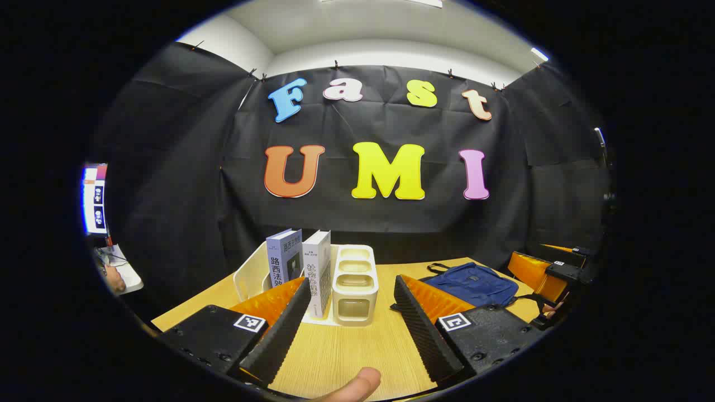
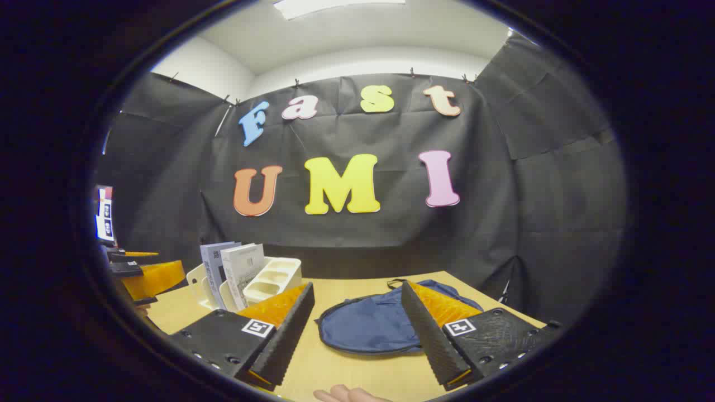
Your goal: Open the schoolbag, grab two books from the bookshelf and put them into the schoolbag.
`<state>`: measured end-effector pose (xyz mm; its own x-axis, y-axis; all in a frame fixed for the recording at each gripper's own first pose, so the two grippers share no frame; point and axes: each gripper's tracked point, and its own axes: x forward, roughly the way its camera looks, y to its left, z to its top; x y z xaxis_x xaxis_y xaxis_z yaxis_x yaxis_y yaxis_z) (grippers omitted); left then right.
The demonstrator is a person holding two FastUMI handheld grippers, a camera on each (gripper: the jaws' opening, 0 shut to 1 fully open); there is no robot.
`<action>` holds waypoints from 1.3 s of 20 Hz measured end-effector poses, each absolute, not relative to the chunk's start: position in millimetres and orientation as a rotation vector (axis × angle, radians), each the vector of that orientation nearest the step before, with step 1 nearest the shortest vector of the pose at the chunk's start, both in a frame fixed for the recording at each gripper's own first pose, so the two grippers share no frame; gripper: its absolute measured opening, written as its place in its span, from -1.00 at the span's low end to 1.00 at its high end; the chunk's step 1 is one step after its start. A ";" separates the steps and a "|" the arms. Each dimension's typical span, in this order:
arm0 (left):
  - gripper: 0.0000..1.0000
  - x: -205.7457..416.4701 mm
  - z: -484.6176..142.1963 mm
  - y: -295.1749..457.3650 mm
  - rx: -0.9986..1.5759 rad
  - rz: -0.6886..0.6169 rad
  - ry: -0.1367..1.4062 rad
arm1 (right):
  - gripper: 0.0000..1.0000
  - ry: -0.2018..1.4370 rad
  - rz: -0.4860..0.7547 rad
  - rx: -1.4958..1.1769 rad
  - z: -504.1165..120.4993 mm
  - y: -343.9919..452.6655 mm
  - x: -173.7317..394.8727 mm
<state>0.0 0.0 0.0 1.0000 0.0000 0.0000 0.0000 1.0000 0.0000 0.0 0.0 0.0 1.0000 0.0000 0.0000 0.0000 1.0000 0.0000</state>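
Ahead of our right gripper [image 2: 357, 329], spread wide and empty, the schoolbag [image 2: 374, 324] lies limp; we judge its zipper edge the best hold.

We see a navy blue schoolbag [image 2: 371, 324], a cream-white bookshelf [image 1: 354, 285], two grey-white books [image 1: 301, 262] with dark lettering, and a light wood-grain table [image 1: 346, 352].

We look along the left gripper [image 1: 349, 318], its fingers [image 1: 279, 329] spread wide and empty above a wooden counter [image 1: 357, 352]. Ahead stands a white bookshelf [image 1: 354, 285] with two books [image 1: 301, 265] upright at its left side. To the right a blue schoolbag [image 1: 475, 283] lies flat on the counter. The right gripper [image 1: 550, 273] shows at the far right edge, beside the bag.
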 end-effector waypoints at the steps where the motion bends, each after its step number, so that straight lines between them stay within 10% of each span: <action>1: 0.92 1.0 -0.3 0.3 -0.007 -0.004 0.000 | 0.92 -0.001 0.003 -0.005 -1.8 0.5 -1.0; 26: 0.93 15.2 -19.2 14.1 0.003 0.008 0.052 | 0.87 0.054 -0.031 -0.176 -33.0 9.3 12.5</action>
<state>15.2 14.1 -19.2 0.9986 0.0081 -0.0516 -0.0079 1.0000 0.0037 12.5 9.3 -33.0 0.9981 -0.0353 -0.0512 0.0258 0.9841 -0.1759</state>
